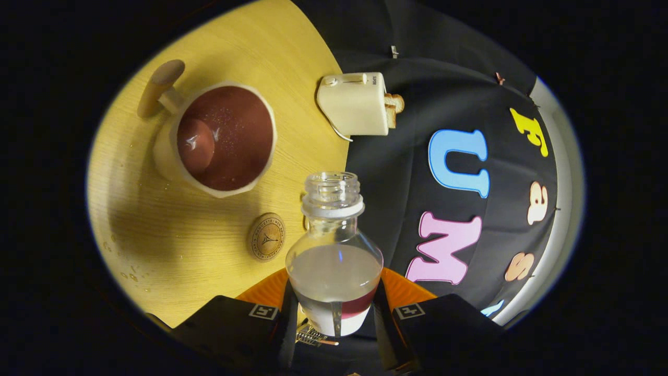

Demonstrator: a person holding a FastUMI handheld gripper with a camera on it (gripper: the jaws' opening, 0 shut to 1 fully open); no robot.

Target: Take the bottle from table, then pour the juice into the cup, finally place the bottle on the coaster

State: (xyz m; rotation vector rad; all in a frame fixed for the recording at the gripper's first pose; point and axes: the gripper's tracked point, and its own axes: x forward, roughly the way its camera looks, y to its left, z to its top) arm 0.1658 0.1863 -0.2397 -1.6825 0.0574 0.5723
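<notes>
Gripper [334,313] clamped on bottle [334,261], both fingers pressing its sides.
Bottle held rolled sideways, uncapped neck pointing forward; cup [224,138] with dark liquid beyond, coaster [266,236] on table [156,245] between.

Pale yellow wood-grain table [156,230] spreads wide under warm light, with soft shadows lying across its boards and a few small wet specks glinting near one edge. Behind it hangs the black cloth wall [396,172] of the booth, creased and pinned, meeting the table's far edge.
</notes>
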